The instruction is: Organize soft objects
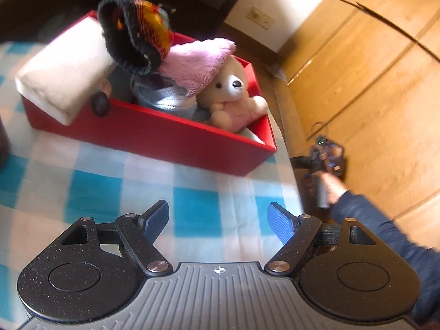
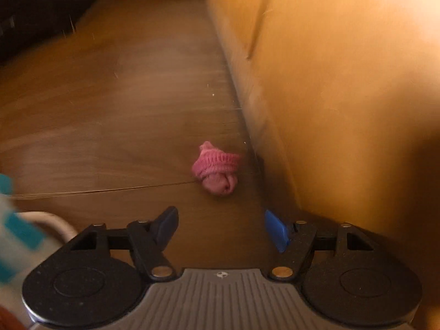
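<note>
The right hand-held gripper [image 2: 220, 228] hangs low over the wooden floor [image 2: 110, 110] with its jaws spread wide and nothing between them. Ahead of it, near the foot of the orange cabinet [image 2: 343, 82], lies a balled pink sock [image 2: 216, 169], apart from both pads.

The left hand-held gripper [image 1: 218, 224] is likewise wide and empty, held above the blue-checked cloth [image 1: 96, 187] near its right edge. Beyond it, toward the far right corner of the cloth, stands the red box [image 1: 154, 134], piled high: a white cushion [image 1: 63, 68] rests across its left wall, a black furry slipper [image 1: 132, 33] and a pink towel [image 1: 198, 60] sit on top, with a teddy bear [image 1: 233, 93] and a blue mask [image 1: 167, 99] below.

The likely trouble is twofold. The sock sits close to the cabinet, so the right pad could strike the wood before closing. And the heap looks unsteady; adding to it may tip the slipper or cushion out.

Only the right wrist view shows the sock. Only the left wrist view shows the box, and the person's right arm [image 1: 371, 214] reaching down off the cloth's edge.
</note>
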A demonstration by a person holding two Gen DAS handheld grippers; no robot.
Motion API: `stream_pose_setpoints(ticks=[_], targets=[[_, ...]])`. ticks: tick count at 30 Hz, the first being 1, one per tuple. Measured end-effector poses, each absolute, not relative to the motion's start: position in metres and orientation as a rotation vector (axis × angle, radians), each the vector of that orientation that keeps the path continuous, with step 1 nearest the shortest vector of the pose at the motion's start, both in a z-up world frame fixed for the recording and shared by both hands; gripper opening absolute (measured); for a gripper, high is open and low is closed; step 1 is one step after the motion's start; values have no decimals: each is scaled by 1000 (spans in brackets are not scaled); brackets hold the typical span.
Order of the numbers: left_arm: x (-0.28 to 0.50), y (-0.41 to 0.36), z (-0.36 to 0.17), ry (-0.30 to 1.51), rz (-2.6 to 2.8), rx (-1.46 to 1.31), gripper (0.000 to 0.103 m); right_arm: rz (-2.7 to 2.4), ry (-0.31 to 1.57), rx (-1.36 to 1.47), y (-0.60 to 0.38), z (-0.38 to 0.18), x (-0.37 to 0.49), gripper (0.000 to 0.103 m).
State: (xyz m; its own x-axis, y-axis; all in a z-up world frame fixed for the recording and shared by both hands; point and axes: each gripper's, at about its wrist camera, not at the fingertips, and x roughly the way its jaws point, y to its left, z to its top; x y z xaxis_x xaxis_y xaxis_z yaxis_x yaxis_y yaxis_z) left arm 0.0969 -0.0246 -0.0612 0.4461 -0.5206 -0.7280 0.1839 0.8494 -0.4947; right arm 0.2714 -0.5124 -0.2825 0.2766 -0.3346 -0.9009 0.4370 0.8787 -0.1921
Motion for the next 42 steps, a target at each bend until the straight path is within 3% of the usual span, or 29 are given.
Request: stream_pose_setpoints(ticks=[8,11,12,13,19,23,31,34,38,42], targets=[[125,-51,-91,1080,-467,-429,77,-604,1300,54,-537,-357,320,47],[132,-56,-95,1099,-470,-432,78,-598,1256,127,-552,-361,320,42],[134,-56,-96,1104,-473,-441,78,-576,1268,136,-553,-360,322,32],[134,-56,-97,1107,-477,-451,78,-546,1281,148,-552,-357,324,8],[131,-56,-90,1113,-558,-433,78,-366,1326,235,-514,-341,298,3],[123,-53,-79,1095,-595,-395,78,-278,1228,300,-484,-284,269,3],[95,-28,-39,1003,-486,-284,78,97,961,248,-368,-72,199,3],[82,-8,-26,958,-404,-281,78,241,910,206,-301,-20,178,3],[66,21,-10,949,-333,-356,79,328,937,130,-220,1,158,3],[57,32,-3,943,-359,-373,79,287,1000,-9,-159,-14,151,3]])
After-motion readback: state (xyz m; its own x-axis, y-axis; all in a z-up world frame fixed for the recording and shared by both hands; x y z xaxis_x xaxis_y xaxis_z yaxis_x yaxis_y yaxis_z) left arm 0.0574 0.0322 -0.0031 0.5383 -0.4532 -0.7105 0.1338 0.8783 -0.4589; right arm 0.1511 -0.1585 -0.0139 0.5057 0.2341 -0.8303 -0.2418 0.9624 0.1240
